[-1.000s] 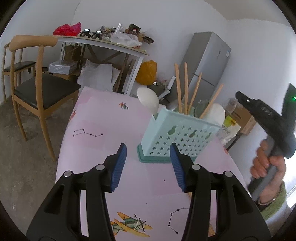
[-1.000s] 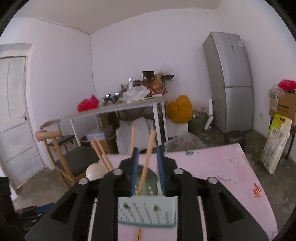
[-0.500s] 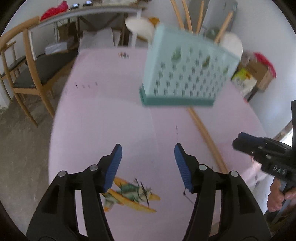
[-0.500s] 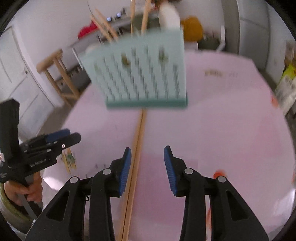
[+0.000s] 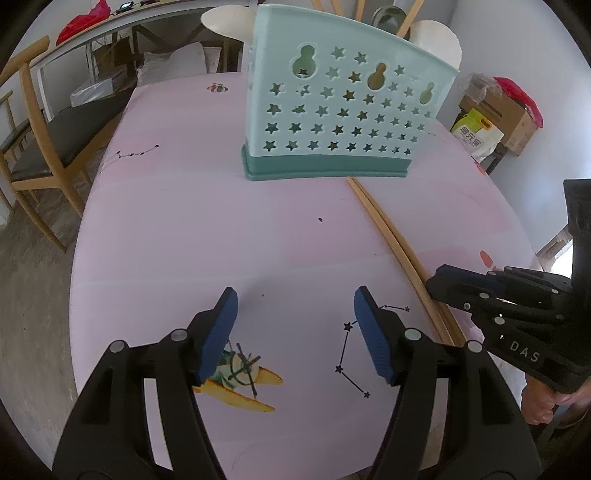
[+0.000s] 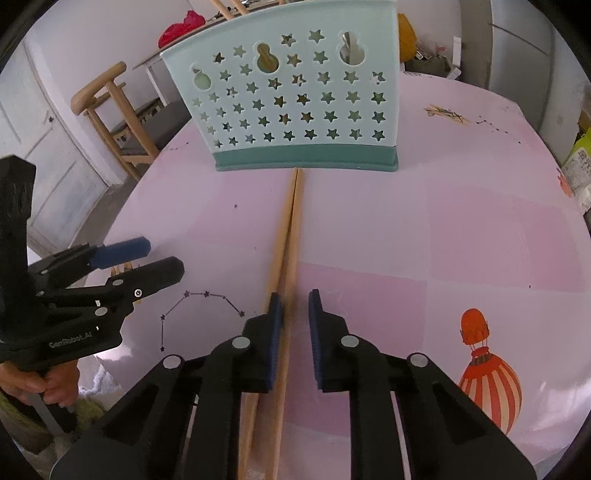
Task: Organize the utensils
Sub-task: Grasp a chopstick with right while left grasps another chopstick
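Both grippers have dropped from holder height to just over the counter [image 6: 424,229] in the last second: a second ago the right gripper [image 6: 294,306] was up at the teal utensil holder [image 6: 295,96] with a chopstick standing between its fingers, now we're looking down at the last pair of chopsticks [image 6: 290,240] lying flat. We read that as the previous drop-off done and the next pick starting. The pair lies side by side, far tips touching the holder's base, running back toward us and under the right gripper. Right fingers are narrowly apart and straddle the pair: the left finger [image 6: 272,332] sits right over the outer stick, and the inner stick shows in the gap. Not clamped; whether a pad already touches wood we cannot tell. The left gripper [image 5: 295,310] hovers over the airplane print [image 5: 240,380] with fingers wide apart, holding and touching nothing, well clear of the sticks. The holder stands upright mid-counter, already loaded with chopsticks and what look like two pale spoons [image 5: 225,22]. Next we'd expect the right gripper to settle lower and close on both sticks; the risk is pinching only one.
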The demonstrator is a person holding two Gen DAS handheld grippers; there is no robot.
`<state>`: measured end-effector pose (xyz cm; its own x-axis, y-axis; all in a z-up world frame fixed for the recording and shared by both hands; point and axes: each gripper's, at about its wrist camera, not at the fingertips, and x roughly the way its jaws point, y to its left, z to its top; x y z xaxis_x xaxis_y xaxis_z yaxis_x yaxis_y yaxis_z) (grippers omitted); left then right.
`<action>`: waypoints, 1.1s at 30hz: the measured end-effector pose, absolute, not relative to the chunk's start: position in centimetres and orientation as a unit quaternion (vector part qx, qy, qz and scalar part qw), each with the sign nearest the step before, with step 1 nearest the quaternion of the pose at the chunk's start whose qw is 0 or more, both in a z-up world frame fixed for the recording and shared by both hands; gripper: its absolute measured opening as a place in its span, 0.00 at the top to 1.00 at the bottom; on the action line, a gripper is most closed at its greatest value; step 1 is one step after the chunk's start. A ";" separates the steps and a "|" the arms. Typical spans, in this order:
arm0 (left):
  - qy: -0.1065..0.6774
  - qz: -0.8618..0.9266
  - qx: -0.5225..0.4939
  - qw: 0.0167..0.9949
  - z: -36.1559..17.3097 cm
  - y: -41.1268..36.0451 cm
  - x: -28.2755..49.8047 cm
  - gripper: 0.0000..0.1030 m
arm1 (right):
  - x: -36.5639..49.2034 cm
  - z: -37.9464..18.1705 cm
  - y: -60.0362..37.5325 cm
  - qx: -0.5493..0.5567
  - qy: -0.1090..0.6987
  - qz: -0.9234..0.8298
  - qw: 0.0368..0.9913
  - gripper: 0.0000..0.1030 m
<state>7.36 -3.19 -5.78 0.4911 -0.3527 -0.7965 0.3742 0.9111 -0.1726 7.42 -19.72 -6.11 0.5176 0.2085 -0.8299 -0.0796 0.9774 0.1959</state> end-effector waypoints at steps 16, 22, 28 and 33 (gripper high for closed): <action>0.436 -0.288 0.023 0.852 -4.3 -8.9 6.3 0.53 | 6.5 -6.6 -25.3 0.125 0.476 0.001 0.871 0.93; 0.444 -0.289 0.102 0.842 -5.4 -13.3 5.5 0.58 | 6.8 -6.7 -25.9 0.136 0.468 0.001 0.873 0.93; 0.434 -0.275 0.148 0.845 -5.8 -15.3 4.8 0.65 | 6.5 -6.8 -26.1 0.145 0.462 0.005 0.875 0.93; 0.439 -0.260 0.141 0.848 -5.6 -14.8 5.1 0.84 | 6.4 -6.8 -26.3 0.148 0.460 0.006 0.875 0.93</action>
<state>5.13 -14.77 -5.57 0.4780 -0.3183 -0.8187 0.5654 0.8248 0.0094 6.40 -26.33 -6.82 0.5766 0.1469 -0.8037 0.1260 0.9560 0.2651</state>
